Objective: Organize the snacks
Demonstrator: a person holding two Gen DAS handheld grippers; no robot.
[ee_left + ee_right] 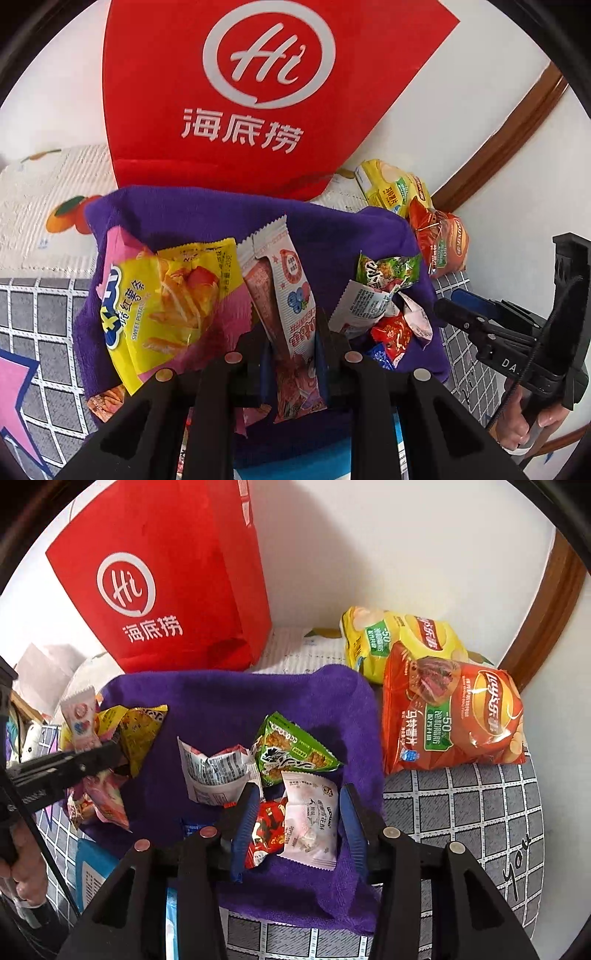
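- Snack bar (291, 314), pink and white: clenched between the left gripper (291, 354) fingers, long axis running away from the camera, above the purple towel (332, 229); yellow sweet-potato packet (166, 295) just left.
- White packet (312, 819): between the spread, released fingers of the right gripper (299, 830), lying on the towel beside a red packet (267, 830); nothing grasped.
- Red bag (166, 572): upright behind; contents hidden.
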